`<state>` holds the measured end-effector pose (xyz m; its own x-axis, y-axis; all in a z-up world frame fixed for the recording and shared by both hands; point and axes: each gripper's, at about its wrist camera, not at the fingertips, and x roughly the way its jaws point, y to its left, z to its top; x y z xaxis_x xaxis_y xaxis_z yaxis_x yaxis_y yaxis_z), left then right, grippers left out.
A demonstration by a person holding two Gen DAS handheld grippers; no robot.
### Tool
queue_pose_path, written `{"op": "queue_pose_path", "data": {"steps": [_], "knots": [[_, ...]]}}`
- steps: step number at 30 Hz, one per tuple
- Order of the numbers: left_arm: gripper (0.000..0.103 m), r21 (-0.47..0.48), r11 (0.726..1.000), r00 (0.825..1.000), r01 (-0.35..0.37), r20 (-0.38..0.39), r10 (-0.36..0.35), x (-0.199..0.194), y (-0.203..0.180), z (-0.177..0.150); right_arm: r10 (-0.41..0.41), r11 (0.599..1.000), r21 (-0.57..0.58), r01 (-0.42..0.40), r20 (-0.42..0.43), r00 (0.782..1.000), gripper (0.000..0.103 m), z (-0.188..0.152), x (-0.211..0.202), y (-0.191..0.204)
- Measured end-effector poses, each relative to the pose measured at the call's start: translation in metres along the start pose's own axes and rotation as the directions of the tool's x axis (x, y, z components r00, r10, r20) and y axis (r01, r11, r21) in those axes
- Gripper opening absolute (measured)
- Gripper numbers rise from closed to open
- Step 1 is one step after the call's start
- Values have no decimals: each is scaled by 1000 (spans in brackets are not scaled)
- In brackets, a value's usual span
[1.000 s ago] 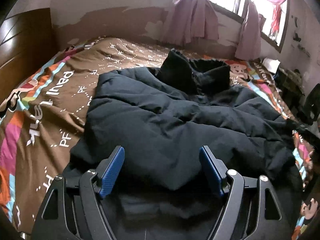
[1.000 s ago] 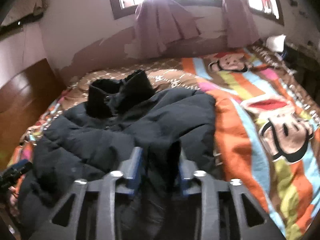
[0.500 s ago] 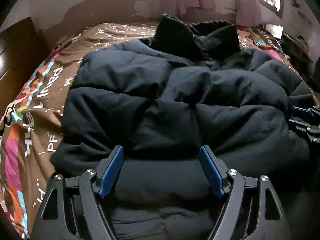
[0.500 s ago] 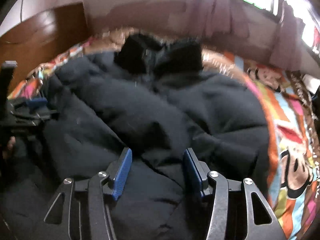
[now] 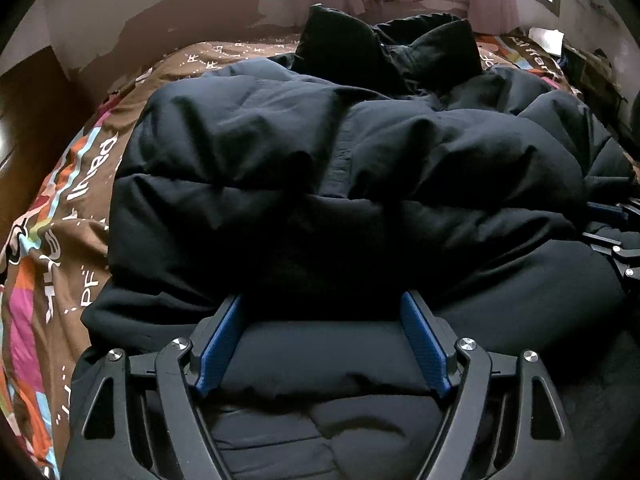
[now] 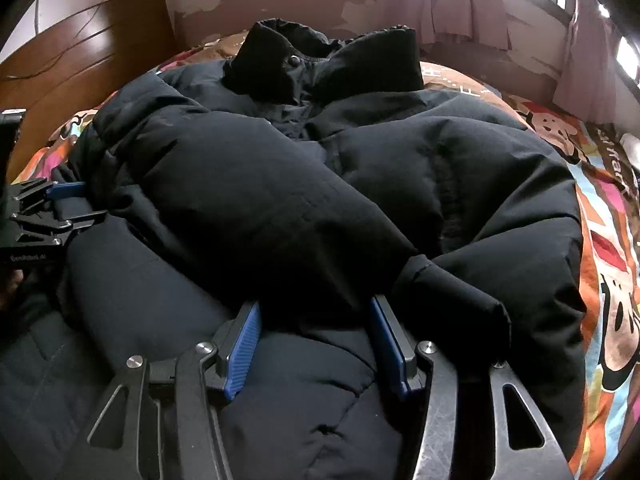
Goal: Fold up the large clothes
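Left tongs low over the near hem of the black puffer jacket, jaws spread wide, blue pads straddling a padded band of the hem; pads seem to touch the fabric at their tips but clamp nothing. Right tongs likewise parted, somewhat less wide, astride the hem just under the folded-over sleeve, whose cuff lies beside the right-hand pad; no grip here either. Jacket sprawls across the patterned bedspread, both sleeves laid in over the chest, collar standing up at the far end toward the wall and pink curtains. Judged handling: bulky, soft, light for its size, springy fill that will push a fold back open, shell cloth likely slick. Best hold probably the hem band itself, bitten deep at both corners so the padding cannot slide out. Wooden headboard beyond, left.
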<state>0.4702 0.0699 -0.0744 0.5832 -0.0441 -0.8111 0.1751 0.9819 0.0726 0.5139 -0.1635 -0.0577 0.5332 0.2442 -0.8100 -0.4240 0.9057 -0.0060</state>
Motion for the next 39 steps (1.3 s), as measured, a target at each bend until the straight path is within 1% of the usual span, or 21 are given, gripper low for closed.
{"op": "queue_pose_path", "data": {"steps": [6, 10, 14, 16, 17, 18, 19, 21, 23, 25, 26, 27, 29, 31, 33, 34, 35, 36, 39], "knots": [[74, 5, 1000, 1000, -7, 11, 7, 1, -1, -1, -18, 1000, -11, 18, 2, 1000, 52, -1, 3, 3], [74, -5, 1000, 999, 6, 39, -6, -4, 0, -3, -9, 1000, -3, 9, 41, 999, 52, -6, -1, 2], [75, -30, 999, 998, 28, 53, -26, -12, 3, 2, -1, 1000, 6, 0, 84, 996, 53, -10, -8, 1], [75, -47, 997, 996, 55, 68, -52, -20, 5, 6, 19, 1000, 17, -21, 95, 995, 55, -9, -12, -1], [75, -54, 995, 994, 80, 79, -75, -24, 6, 8, 34, 999, 25, -37, 103, 994, 56, -9, -14, -3], [75, -66, 991, 989, 116, 98, -110, -31, 9, 13, 53, 998, 37, -57, 114, 992, 57, -8, -17, -6], [75, -74, 989, 986, 131, 113, -122, -36, 11, 18, 68, 996, 46, -74, 124, 990, 58, -8, -20, -7], [75, -90, 985, 981, 147, 138, -134, -45, 13, 37, 89, 993, 62, -98, 139, 986, 59, -6, -27, -10], [75, -100, 983, 979, 152, 152, -136, -50, 15, 57, 108, 990, 74, -122, 167, 980, 64, 1, -38, -11], [75, -75, 987, 975, 140, 186, -124, -55, 15, 85, 99, 989, 84, -120, 221, 970, 69, 17, -53, -17], [75, -50, 991, 973, 121, 206, -108, -56, 14, 99, 78, 990, 97, -103, 239, 968, 69, 27, -59, -21], [75, -21, 997, 970, 80, 233, -73, -56, 13, 117, 46, 989, 123, -79, 248, 968, 69, 40, -64, -26], [75, -21, 999, 963, 29, 267, -22, -53, 15, 140, -3, 985, 171, -35, 214, 977, 69, 68, -64, -37], [75, -62, 997, 958, 49, 286, -29, -43, 22, 166, -40, 984, 180, 6, 181, 983, 69, 99, -57, -48], [75, -124, 989, 955, 77, 294, -38, -29, 29, 189, -92, 983, 174, 60, 182, 979, 69, 127, -45, -57], [75, -146, 986, 954, 86, 299, -39, -23, 31, 197, -105, 979, 194, 68, 188, 976, 69, 141, -39, -64], [75, -172, 981, 954, 88, 297, -34, -15, 33, 206, -102, 972, 226, 56, 197, 975, 69, 152, -32, -73], [75, -206, 974, 957, 91, 289, -28, -5, 38, 216, -86, 961, 276, 25, 212, 974, 69, 165, -23, -83], [74, -255, 960, 960, 113, 277, -40, 17, 46, 234, -68, 926, 377, -29, 243, 968, 66, 190, 2, -106]]}}
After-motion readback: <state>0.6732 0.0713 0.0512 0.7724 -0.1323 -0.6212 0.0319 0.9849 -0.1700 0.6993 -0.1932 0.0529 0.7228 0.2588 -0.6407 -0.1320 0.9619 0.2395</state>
